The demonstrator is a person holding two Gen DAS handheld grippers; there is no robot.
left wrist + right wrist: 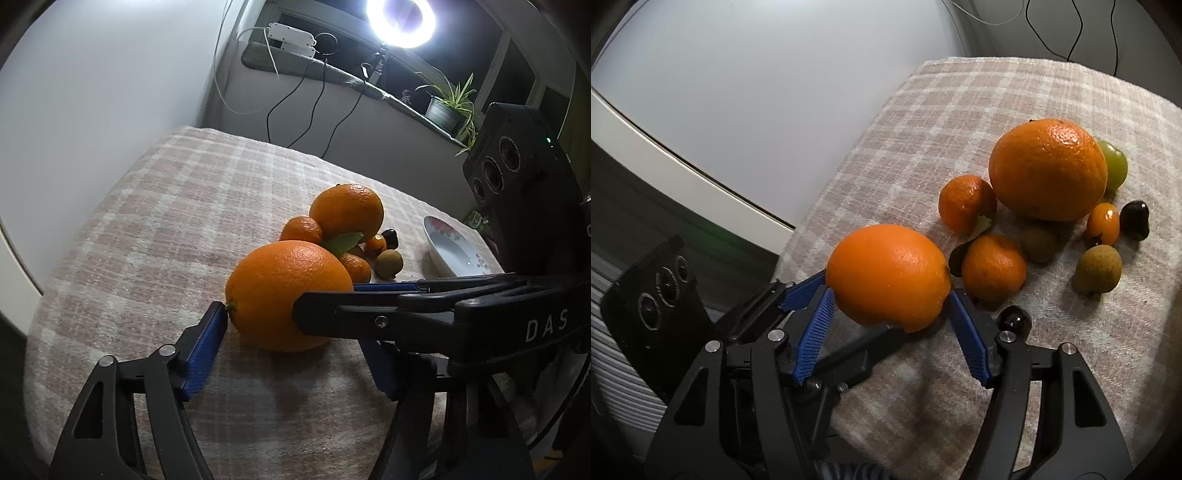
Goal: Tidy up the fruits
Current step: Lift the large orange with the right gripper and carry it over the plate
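A large orange lies on the checked cloth, and both grippers hold it. My left gripper has its near blue pad against the stem end; its far pad is hidden behind the right gripper's black finger, which crosses in from the right. In the right wrist view my right gripper presses a blue pad on each side of the orange. Behind it lie a second large orange, two mandarins, brown fruits, a kumquat and dark fruits.
A white flowered plate stands on the cloth to the right of the fruit. A green fruit sits behind the far orange. The table's left edge drops off close to the held orange. Cables, a ring light and a potted plant are at the back.
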